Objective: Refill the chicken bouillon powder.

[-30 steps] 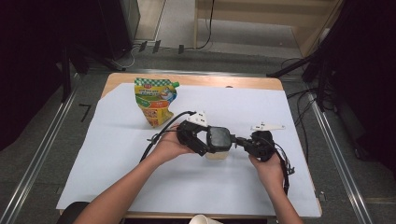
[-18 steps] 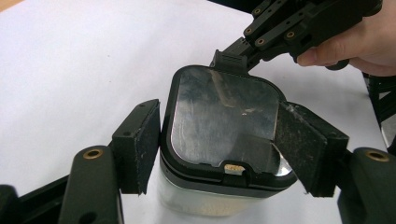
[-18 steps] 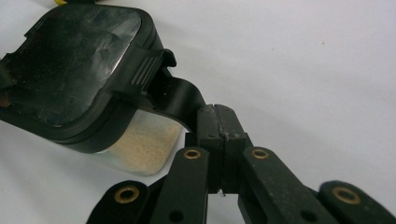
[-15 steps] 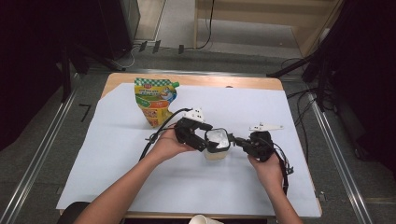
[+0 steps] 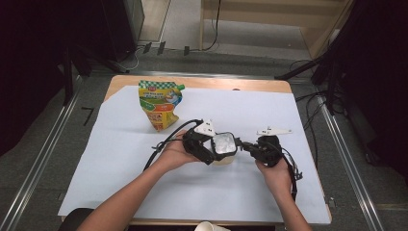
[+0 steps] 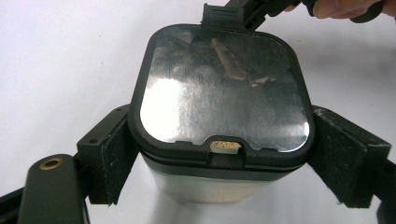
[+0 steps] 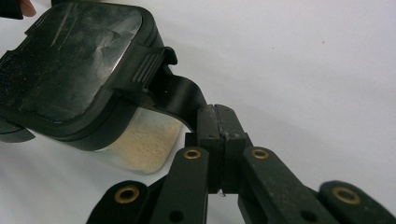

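Observation:
A clear square container [image 5: 224, 144] with a black-rimmed, silver-topped lid [image 6: 224, 93] stands on the white sheet and holds pale powder [image 7: 144, 144]. My left gripper [image 5: 216, 148] comes from the left and straddles it. In the left gripper view its pads [image 6: 109, 158] lie against both sides just under the lid; the jaws have just been opening slightly with the container still between them. My right gripper [image 5: 246, 147] comes from the right. In the right gripper view it [image 7: 217, 116] is shut on the black tab [image 7: 180, 95] that juts from the lid.
A colourful stand-up pouch [image 5: 160, 103] stands at the back left of the white sheet [image 5: 144, 192]. The sheet covers most of the wooden table [image 5: 192, 83]. A paper cup's rim [image 5: 211, 226] shows at the near edge. Cables trail from both grippers.
The left hand has shifted a little around the container. The container and the right hand have stayed where they were.

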